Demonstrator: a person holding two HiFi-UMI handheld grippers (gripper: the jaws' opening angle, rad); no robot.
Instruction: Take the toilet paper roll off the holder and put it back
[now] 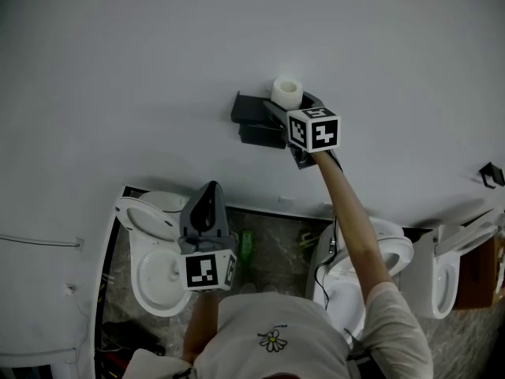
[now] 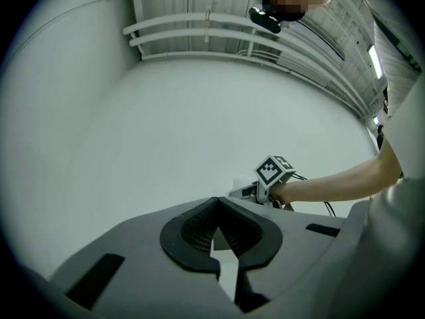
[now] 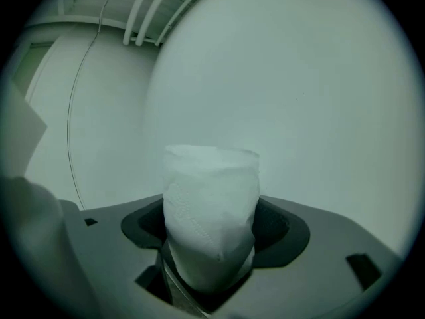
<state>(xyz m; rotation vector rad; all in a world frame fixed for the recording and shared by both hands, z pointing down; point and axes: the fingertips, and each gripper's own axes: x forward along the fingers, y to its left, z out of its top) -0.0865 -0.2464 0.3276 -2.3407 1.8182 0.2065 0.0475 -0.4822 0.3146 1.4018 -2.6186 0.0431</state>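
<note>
The white toilet paper roll (image 1: 286, 93) is up against the pale wall, just right of and above the black wall holder (image 1: 254, 121). My right gripper (image 1: 290, 107), under its marker cube (image 1: 314, 129), is shut on the roll. In the right gripper view the roll (image 3: 211, 211) stands upright between the jaws, squeezed at its lower half, and the holder is out of sight. My left gripper (image 1: 207, 194) hangs low over the toilets, away from the wall. Its jaws (image 2: 219, 234) meet at the tips with nothing between them. The left gripper view shows the right gripper's cube (image 2: 274, 171) far off.
Below the wall stand three white toilets: one at the left (image 1: 150, 271), one under my right arm (image 1: 398, 255), one at the right (image 1: 442, 279). A green bottle (image 1: 247, 244) lies on the floor between them. A small black hook (image 1: 491, 174) sticks out of the wall at the right.
</note>
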